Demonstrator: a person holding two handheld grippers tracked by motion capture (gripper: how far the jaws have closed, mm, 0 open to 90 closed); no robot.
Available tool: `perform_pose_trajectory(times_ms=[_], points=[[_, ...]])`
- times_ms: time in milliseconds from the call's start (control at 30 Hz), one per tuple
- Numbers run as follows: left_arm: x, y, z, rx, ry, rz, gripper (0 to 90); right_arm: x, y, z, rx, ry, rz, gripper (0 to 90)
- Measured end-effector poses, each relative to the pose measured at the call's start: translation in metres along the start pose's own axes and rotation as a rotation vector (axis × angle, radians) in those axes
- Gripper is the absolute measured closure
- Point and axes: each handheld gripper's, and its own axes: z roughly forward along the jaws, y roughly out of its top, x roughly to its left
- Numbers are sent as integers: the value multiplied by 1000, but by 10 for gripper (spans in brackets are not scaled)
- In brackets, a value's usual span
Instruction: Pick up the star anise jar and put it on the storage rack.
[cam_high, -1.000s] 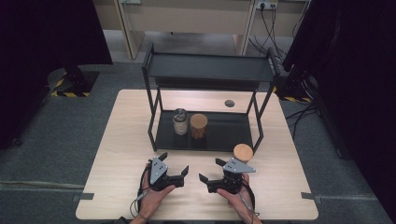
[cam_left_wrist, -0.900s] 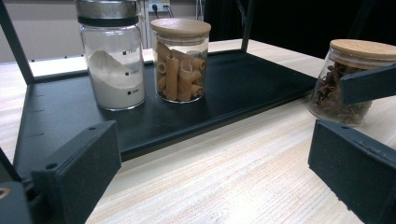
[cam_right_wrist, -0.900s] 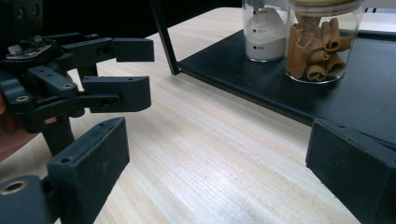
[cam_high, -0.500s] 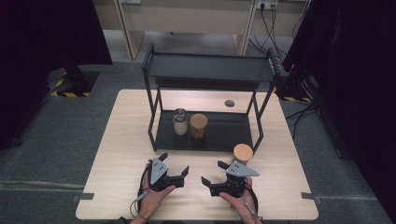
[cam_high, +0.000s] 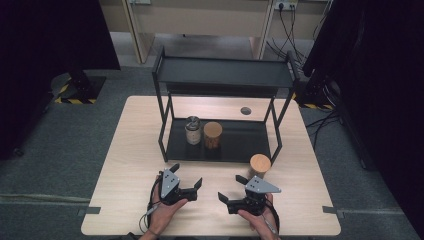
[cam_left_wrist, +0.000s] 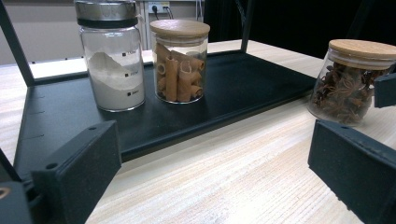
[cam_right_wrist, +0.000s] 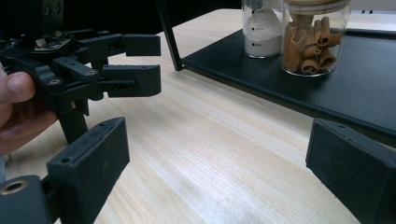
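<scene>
A black two-level rack (cam_high: 225, 72) stands on the wooden table. On its lower shelf (cam_left_wrist: 243, 88) are a metal-lidded jar of white powder (cam_high: 192, 130) (cam_left_wrist: 112, 60) and a wooden-lidded jar of pasta tubes (cam_high: 212, 135) (cam_left_wrist: 180, 63). A third jar, holding star anise (cam_left_wrist: 348, 84), sits on the table by the rack's front right leg, its wooden lid (cam_high: 260, 164) showing from above. My left gripper (cam_high: 187, 175) (cam_left_wrist: 212, 144) and right gripper (cam_high: 231, 188) (cam_right_wrist: 217, 144) rest near the front edge. Both are open with nothing between the jaws. The two face each other's side, and the left gripper (cam_right_wrist: 135, 65) is visible in the right gripper view.
The rack's upper shelf is bare and overhangs the lower jars. Its front legs (cam_high: 162, 140) (cam_high: 276, 142) stand between the grippers and the shelf. A small round grommet (cam_high: 245, 110) lies in the tabletop behind the rack. Bare wood (cam_high: 130, 150) lies left of the rack.
</scene>
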Motion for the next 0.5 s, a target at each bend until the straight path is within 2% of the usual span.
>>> perform_pose_trajectory(times_ms=[500], points=[[0, 0, 0, 0, 1, 0, 21, -3, -7, -16, -9, -35, 21, 64]])
